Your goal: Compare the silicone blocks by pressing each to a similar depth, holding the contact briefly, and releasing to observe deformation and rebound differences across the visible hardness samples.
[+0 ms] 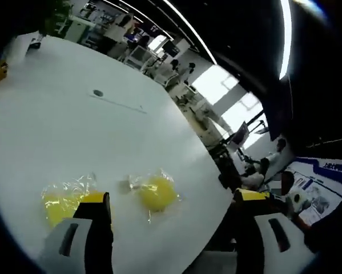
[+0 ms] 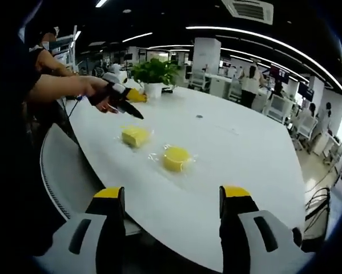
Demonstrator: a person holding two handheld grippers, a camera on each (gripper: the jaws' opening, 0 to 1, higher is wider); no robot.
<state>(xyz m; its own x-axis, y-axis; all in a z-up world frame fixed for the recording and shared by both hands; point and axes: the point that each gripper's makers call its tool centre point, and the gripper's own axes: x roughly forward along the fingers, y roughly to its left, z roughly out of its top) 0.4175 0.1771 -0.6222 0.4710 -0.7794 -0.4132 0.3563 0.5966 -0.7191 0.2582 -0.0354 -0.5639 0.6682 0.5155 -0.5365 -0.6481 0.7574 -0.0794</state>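
On white table (image 2: 239, 148): two yellow silicone samples in clear wrap, well apart from the plant pot (image 2: 153, 89) at the far side. Square block (image 2: 135, 136) to the left in the right gripper view, round block (image 2: 177, 158) just beside it, nearer the near edge.

Left gripper (image 2: 127, 105) held out above the square block, not touching; jaws there too small to judge, but spread wide in the left gripper view (image 1: 171, 200), nothing between. Same view: square block (image 1: 59, 204) partly behind one jaw, round block (image 1: 157, 192) between the jaws' lines.

Right gripper (image 2: 173, 197) hung back off the near edge, jaws spread, empty.

Judged: approach stage, no press yet. Next called for: steady descent onto one block, modest depth.

Plenty of bare tabletop around both; curved table edge close to the round block.
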